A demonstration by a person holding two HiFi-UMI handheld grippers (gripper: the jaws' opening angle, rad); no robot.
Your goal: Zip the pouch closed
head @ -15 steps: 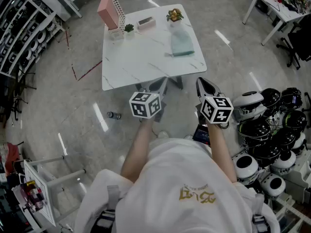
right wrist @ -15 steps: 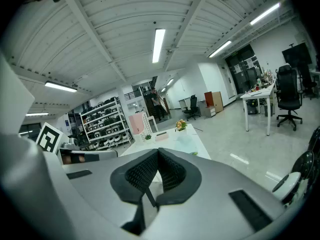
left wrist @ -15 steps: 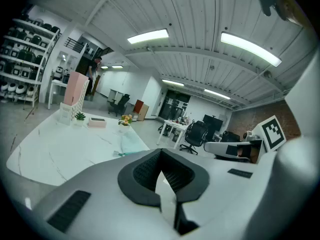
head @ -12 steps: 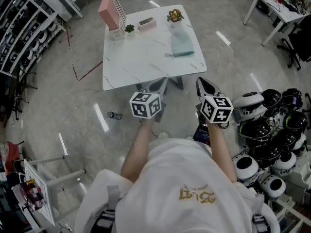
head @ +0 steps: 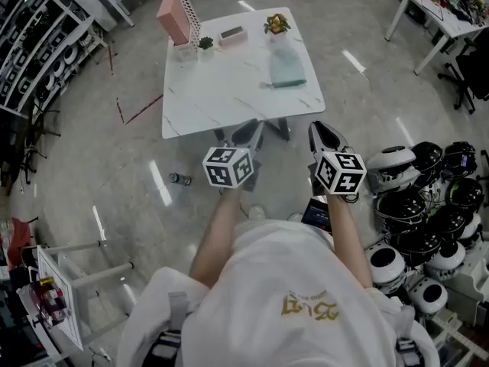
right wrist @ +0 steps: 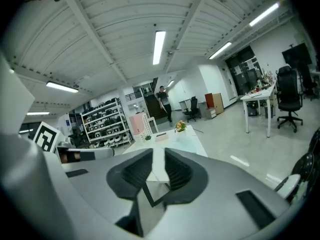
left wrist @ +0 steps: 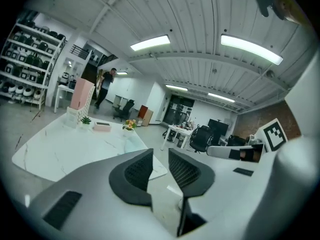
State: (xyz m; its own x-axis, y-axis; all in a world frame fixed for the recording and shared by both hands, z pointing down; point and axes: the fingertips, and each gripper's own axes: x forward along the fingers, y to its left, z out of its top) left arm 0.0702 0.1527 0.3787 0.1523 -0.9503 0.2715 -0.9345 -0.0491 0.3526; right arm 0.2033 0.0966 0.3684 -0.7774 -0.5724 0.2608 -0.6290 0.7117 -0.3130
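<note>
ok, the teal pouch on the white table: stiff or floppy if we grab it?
Probably floppy: the pouch lies flat on the table with a soft, uneven outline, so expect it to sag if lifted by one edge. It is likely light, and the table looks glossy, so it may slide when tugged. The fabric is too small to tell.

We stand in a working lab, a big open hall and no home. Metal racks along one wall hold rows of gear, and a heap of black and white helmets, as far as we can tell from above, lies on the polished grey floor. A cluttered desk stands near black office chairs. Overhead we see a ribbed ceiling with long strip lights, and a brick wall behind dark screens. A white table stands alone in the middle.
</note>
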